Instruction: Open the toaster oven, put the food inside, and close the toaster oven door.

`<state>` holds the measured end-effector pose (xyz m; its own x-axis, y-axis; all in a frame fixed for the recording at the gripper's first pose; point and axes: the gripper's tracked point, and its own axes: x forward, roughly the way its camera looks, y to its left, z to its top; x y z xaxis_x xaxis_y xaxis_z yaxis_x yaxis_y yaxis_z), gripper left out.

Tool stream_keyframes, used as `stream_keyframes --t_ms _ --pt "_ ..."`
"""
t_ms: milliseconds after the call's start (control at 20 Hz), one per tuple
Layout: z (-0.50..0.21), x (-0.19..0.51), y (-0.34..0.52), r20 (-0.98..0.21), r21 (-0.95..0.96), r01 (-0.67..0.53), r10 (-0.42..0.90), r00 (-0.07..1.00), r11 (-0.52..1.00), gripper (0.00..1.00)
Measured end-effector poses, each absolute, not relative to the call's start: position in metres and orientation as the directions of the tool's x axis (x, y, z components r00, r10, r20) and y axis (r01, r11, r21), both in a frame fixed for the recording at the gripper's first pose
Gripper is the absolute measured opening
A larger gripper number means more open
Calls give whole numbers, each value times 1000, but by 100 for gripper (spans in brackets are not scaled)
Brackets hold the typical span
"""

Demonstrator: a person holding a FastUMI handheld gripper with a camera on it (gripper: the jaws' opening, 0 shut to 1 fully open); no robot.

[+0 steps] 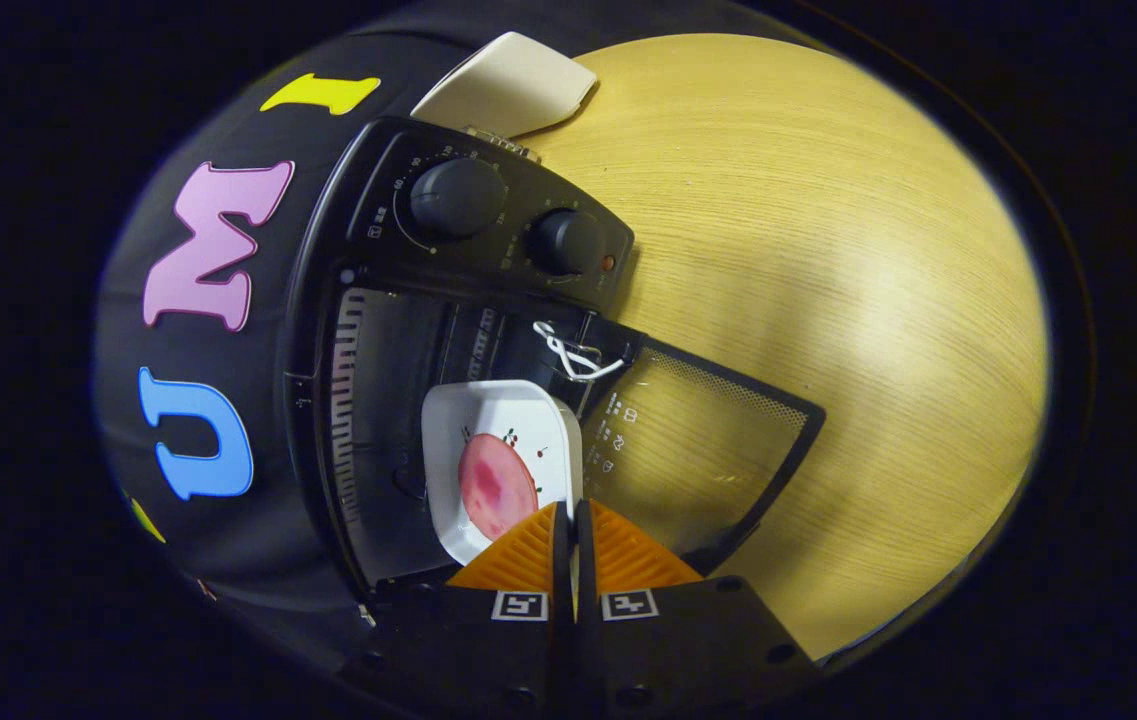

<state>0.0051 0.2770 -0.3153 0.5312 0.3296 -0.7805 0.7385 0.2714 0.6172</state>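
Inside toaster oven [368, 400] | one plate [493, 420] (one ham slice [496, 485]) | tongs [573, 520] gripping plate rim | two knobs [458, 195]

Gripper [568, 520] pinching plate [488, 420] rim, oven [398, 340] open

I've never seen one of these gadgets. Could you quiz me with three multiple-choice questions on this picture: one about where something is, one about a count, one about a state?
1. Where is the white dish with the pink food?
A. Behind the oven
B. At the oven's open mouth, held at its edge by the fingers
C. On the oven's top

2. How many knobs has the toaster oven?
A. One
B. Two
C. Four

3. The oven door is:
A. Open
B. Shut
C. Missing

Answers: 1 B, the gripper is pinching the dish's rim; 2 B, two dark knobs show on the panel; 3 A, the glass door is swung out over the table.
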Motion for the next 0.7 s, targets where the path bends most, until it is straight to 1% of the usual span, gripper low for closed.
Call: stream_keyframes --t_ms 250,700 --pt "-316 25 285 -788 605 775 275 550 184 5" --pt "-314 48 305 -796 578 810 288 533 97 5"
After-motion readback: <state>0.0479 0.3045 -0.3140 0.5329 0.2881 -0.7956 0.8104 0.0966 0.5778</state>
